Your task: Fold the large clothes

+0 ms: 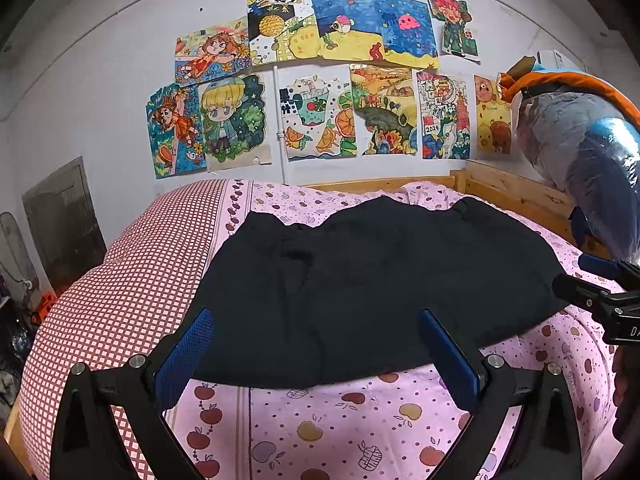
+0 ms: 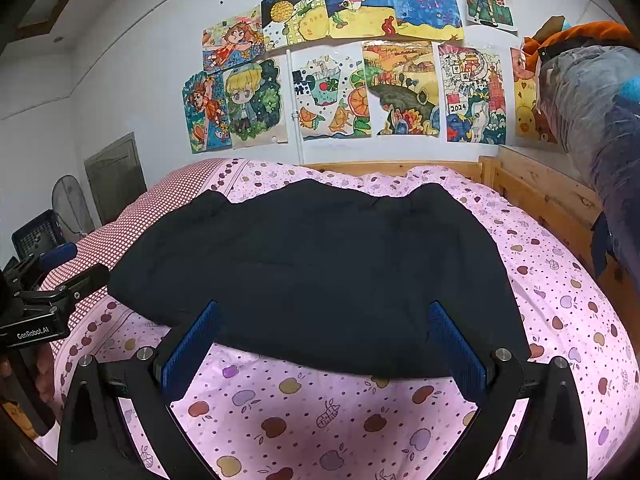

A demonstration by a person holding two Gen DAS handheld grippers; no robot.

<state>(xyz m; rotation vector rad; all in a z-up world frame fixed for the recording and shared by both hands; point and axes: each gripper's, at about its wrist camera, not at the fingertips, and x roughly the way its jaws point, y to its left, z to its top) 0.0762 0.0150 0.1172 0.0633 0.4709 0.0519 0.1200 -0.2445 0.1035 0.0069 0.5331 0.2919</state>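
Left wrist view: the left gripper [image 1: 318,354] holds its jaws wide apart with nothing between them, hovering over the near hem of a black garment [image 1: 360,280] that lies spread flat on the bed [image 1: 320,432], whose sheet is pink with an apple print. At 9 o'clock of the garment a red-checked quilt [image 1: 120,292] bulges up beside it. At 3 o'clock the right gripper [image 1: 600,300] pokes in at the frame's edge, close to the garment's side. Above it, at 2 o'clock, a plastic-wrapped bundle [image 1: 580,152] with orange trim sits on the wooden bed frame [image 1: 512,188]. Children's drawings [image 1: 320,80] cover the wall at 12 o'clock. Right wrist view: the right gripper [image 2: 324,346] also has its jaws spread open and empty, just over the garment's [image 2: 312,272] near edge at centre. The left gripper [image 2: 44,300] shows at 9 o'clock, beside the garment's corner; whether its jaws are open cannot be told from here. A dark crate [image 2: 34,238] and a fan [image 2: 72,208] stand at 9 to 10 o'clock beyond the bed.
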